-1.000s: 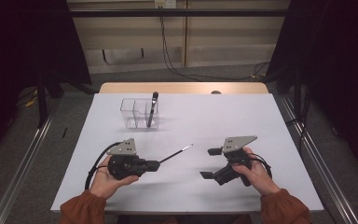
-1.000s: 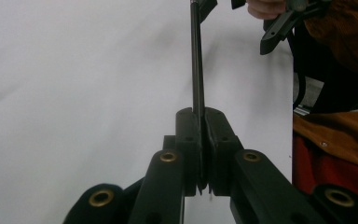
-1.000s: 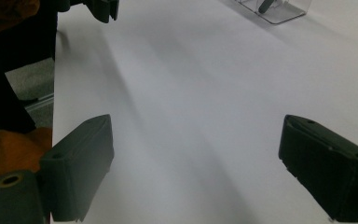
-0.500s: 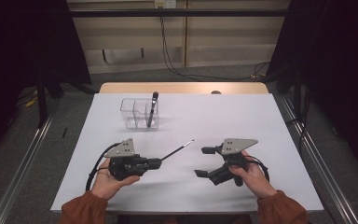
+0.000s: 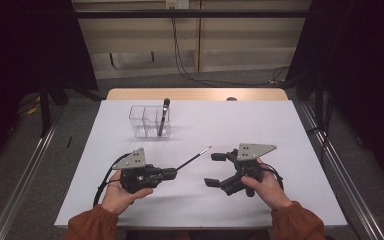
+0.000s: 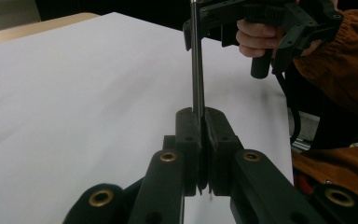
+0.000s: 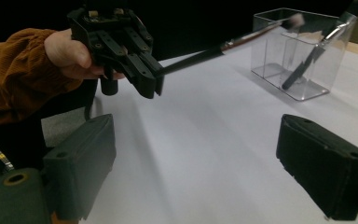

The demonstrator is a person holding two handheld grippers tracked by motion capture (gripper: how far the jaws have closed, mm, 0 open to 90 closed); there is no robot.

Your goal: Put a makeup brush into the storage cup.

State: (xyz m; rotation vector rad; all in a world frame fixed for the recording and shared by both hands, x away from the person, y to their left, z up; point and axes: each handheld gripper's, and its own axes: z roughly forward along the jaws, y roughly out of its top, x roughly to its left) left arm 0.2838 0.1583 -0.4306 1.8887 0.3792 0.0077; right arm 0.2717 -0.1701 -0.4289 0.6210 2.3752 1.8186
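Left gripper (image 5: 172, 173) is clamped on the handle end of a thin brush (image 5: 194, 158), jaws pressed together with the shaft pinched between them, as the left gripper view confirms. We judge the grip is taken at the very end so that most of the length projects free toward the other hand, ready for a handover or a regrasp. Right gripper (image 5: 216, 169) stands wide, nothing between its jaws, facing the projecting tip from just beside it; we read that spread as readiness to receive. Both are held over the near half of the desk (image 5: 280, 130), either side of its middle. We note the brush has a slim dark handle, a short metallic collar and a small pale tuft at the tip (image 7: 296, 19); it slopes up and away toward the far edge, clear of the surface. Toward the far left corner stands a clear divided container (image 5: 141, 122) with a second, dark brush (image 5: 163, 116) leaning in its right compartment.
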